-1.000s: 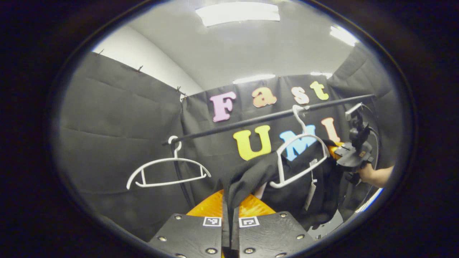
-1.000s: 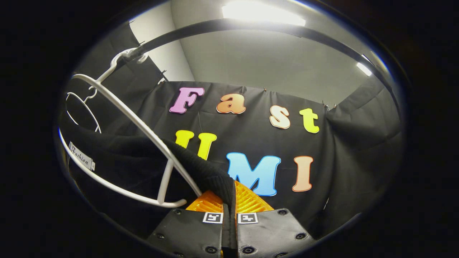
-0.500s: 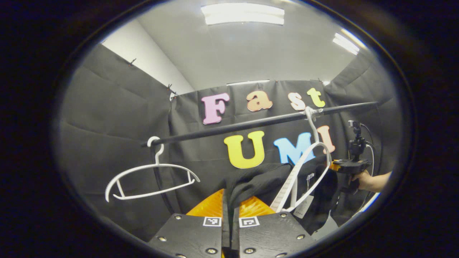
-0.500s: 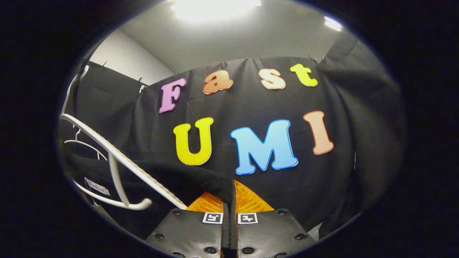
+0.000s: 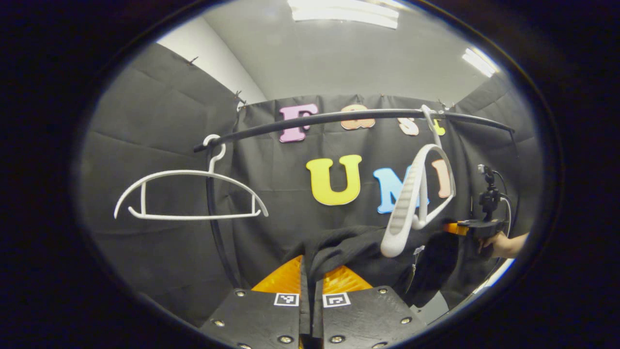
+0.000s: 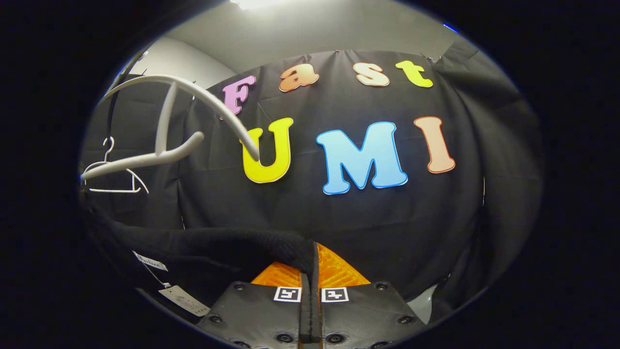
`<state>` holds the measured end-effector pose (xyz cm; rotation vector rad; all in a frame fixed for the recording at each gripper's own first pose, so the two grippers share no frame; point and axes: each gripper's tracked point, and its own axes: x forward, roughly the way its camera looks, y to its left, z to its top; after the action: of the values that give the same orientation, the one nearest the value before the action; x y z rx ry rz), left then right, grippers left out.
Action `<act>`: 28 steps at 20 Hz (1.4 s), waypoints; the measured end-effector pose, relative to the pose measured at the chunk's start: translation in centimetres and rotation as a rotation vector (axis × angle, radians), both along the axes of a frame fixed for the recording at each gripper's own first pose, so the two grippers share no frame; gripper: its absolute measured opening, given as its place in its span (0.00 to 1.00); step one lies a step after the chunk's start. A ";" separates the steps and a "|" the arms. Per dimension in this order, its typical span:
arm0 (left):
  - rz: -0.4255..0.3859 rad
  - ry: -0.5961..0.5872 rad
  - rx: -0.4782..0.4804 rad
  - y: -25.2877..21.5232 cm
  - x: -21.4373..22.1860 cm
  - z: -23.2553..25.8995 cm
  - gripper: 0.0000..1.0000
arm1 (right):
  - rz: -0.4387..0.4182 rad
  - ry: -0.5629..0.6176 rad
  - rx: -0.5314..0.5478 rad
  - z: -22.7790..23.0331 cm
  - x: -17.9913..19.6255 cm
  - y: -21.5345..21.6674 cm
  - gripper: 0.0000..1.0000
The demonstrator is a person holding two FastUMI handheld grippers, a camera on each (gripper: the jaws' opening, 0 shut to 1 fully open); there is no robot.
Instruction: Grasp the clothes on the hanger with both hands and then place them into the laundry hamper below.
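Tongs (image 5: 311, 291): black screwed plates, square coded markers, ribbed faces.

Two white plastic hangers are counted on one black metal rail (image 5: 339, 118): an empty hanger on the left (image 5: 189, 194) and a tilted hanger on the right (image 5: 416, 198). One black knitted garment (image 5: 358, 247) is seen below them, with two paper tags (image 6: 184, 299) hanging from it. Two grippers are counted: the left gripper (image 5: 311, 276) in the foreground and the right gripper (image 5: 472, 228) farther off, held by one hand (image 5: 499, 245). Two ceiling light panels (image 5: 344, 10) are seen overhead.
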<state>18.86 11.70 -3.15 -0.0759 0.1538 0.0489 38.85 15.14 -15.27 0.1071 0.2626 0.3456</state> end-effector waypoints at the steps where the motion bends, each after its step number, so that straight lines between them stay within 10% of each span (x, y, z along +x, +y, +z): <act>1: -0.002 0.003 -0.008 -0.1 -0.4 -0.4 0.04 | 0.007 -0.004 -0.013 0.0 -0.8 0.0 0.01; 16: -0.262 0.017 -0.192 -12.5 -5.4 -4.7 0.03 | 0.156 0.001 -0.053 1.1 -17.6 3.2 0.01; 28: -0.416 0.155 -0.290 -22.9 -9.0 -15.6 0.02 | 0.204 0.211 -0.077 -8.3 -29.7 4.9 0.01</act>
<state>9.88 -11.21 -18.73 -0.3278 0.3283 -0.3839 9.13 20.02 -23.62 0.0408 0.4974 0.5276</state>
